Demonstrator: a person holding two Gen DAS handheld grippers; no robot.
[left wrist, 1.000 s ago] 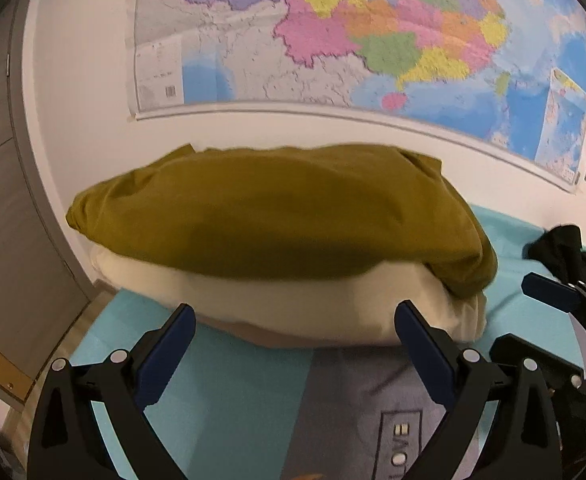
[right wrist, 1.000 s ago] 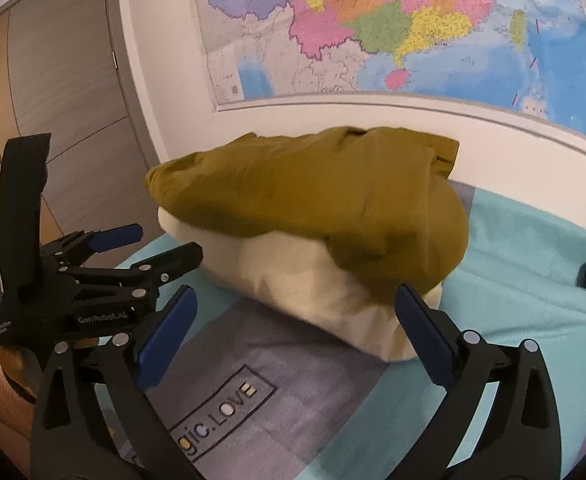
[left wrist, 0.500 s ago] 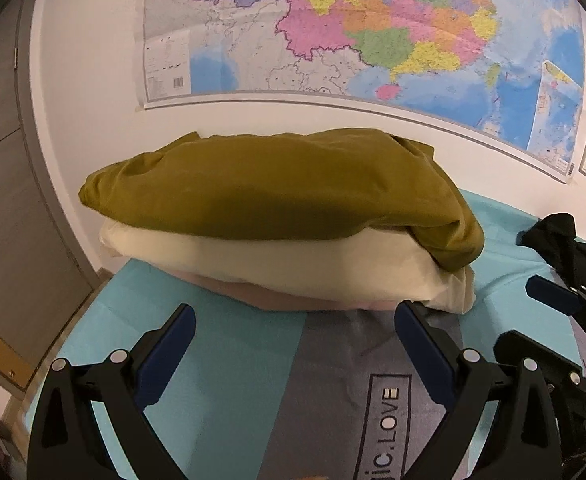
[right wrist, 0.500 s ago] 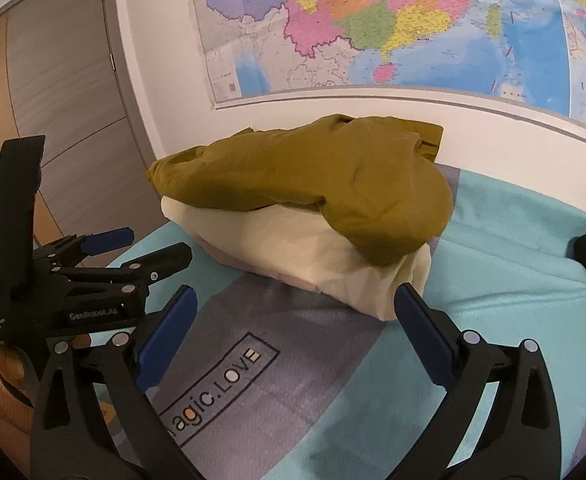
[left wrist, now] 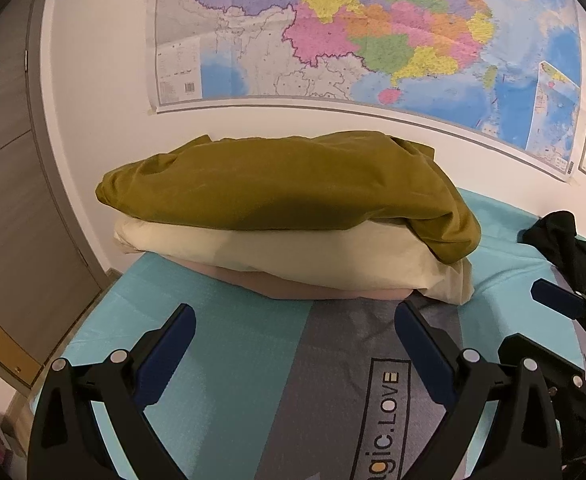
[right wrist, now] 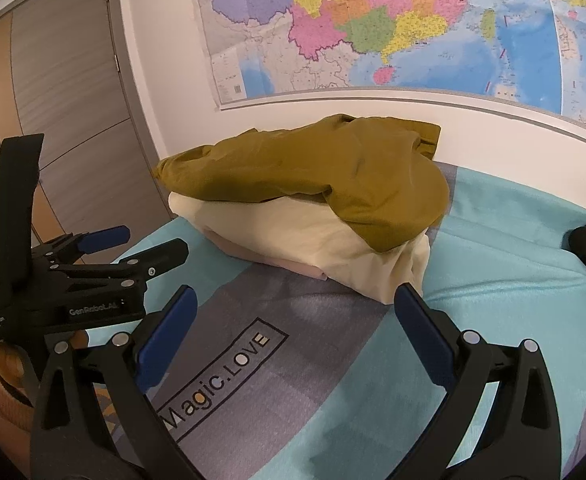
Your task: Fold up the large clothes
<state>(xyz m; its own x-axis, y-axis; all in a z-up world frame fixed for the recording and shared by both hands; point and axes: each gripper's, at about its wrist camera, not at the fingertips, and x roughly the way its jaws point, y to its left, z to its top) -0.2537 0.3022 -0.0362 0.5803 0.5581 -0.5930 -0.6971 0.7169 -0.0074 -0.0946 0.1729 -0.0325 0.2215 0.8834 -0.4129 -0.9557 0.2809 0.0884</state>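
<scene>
Because both grippers have drawn back over the last second, the pile of folded clothes now sits well ahead of the jaws instead of filling the space just past them. The left gripper (left wrist: 295, 322) is spread wide with nothing between its 2 fingers, and the right gripper (right wrist: 295, 302) stands the same way, empty. Straight ahead of both, against the wall under the map (left wrist: 373, 32), lie 3 stacked pieces: the olive garment (left wrist: 277, 184) on top, the cream garment (left wrist: 293, 254) under it, and a thin pink layer (left wrist: 293, 290) at the bottom. More of the bed cover (left wrist: 229, 360) shows between the fingers than a second ago, with its grey printed panel (right wrist: 277, 344) directly under the right jaws. That retreat reads, I judge, as the stack being finished and let go. Off to the right of the left jaws, beyond the right gripper's tip, a black garment (left wrist: 565, 244) lies crumpled on the cover, unfolded, and looks like the likely next piece to handle.
</scene>
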